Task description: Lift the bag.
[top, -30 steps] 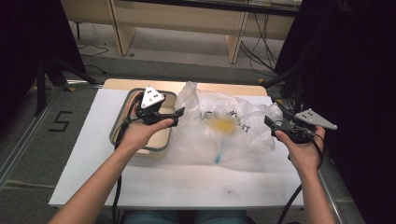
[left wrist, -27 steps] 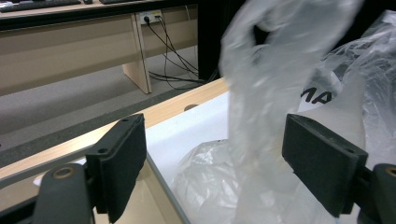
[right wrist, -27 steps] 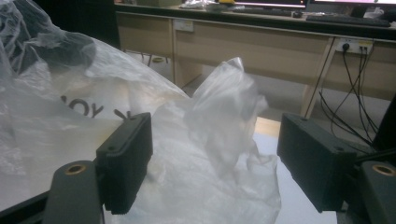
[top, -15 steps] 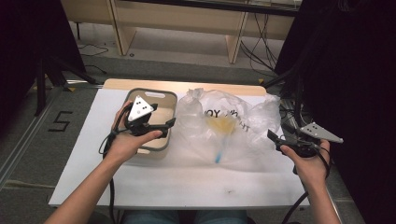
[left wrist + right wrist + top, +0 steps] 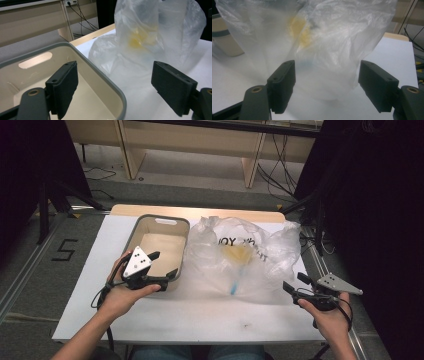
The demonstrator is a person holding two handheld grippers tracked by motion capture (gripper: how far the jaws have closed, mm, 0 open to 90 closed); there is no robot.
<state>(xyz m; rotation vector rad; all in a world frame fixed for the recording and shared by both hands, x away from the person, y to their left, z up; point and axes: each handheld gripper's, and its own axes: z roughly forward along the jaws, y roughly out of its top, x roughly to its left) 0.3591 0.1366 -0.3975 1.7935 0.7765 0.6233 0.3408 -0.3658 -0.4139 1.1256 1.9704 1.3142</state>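
On the table, the bin sits left of the plastic bag, each gripper near its own side.

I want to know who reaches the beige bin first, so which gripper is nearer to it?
Left. The left gripper hovers over the bin's near right corner, jaws open. The right gripper is far off, past the plastic bag, at the table's right edge.
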